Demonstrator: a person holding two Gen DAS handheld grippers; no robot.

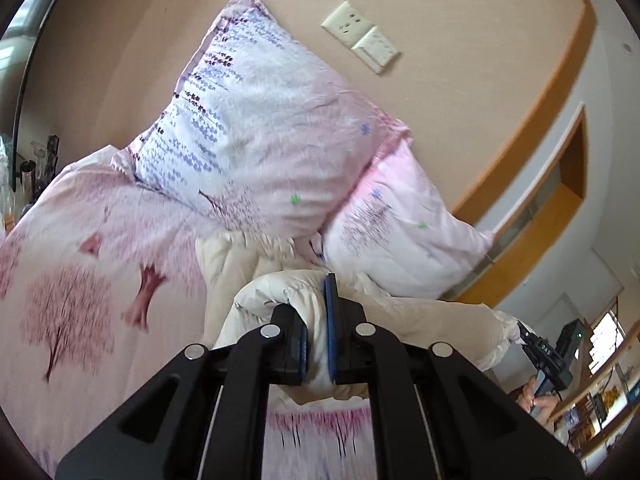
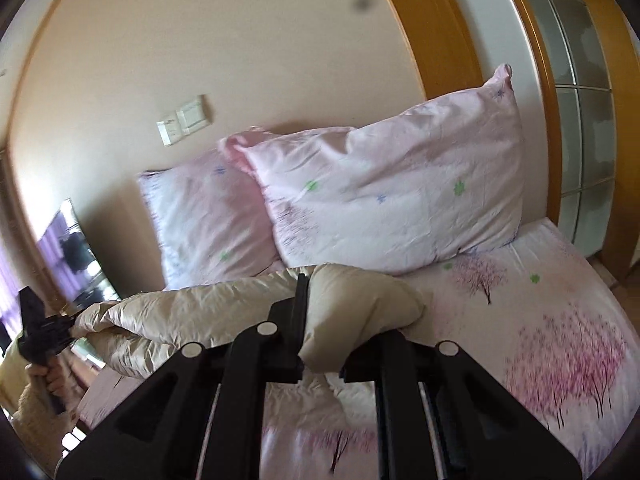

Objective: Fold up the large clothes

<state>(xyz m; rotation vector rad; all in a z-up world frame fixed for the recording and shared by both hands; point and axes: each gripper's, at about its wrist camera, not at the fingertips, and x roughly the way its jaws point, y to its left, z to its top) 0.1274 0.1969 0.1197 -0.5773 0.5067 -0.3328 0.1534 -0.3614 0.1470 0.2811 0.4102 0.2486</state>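
A cream puffy garment (image 1: 264, 292) hangs stretched between both grippers above the bed. My left gripper (image 1: 316, 332) is shut on one bunched end of it, with cloth squeezed between the blue pads (image 1: 330, 312). In the right wrist view my right gripper (image 2: 328, 320) is shut on the other end of the garment (image 2: 192, 312), and a fold of cloth hides one fingertip. Each gripper also shows small in the other's view: the right gripper (image 1: 540, 354) at the far right and the left gripper (image 2: 44, 328) at the far left, each held by a hand.
Below lies the bed's pink tree-print sheet (image 1: 80, 280) (image 2: 552, 340). Two pink pillows (image 1: 260, 128) (image 1: 400, 232) lean on the beige wall behind it, under a switch plate (image 1: 360, 36). A glazed wooden door frame (image 2: 580, 120) stands at the right, and a dark screen (image 2: 76, 252) at the left.
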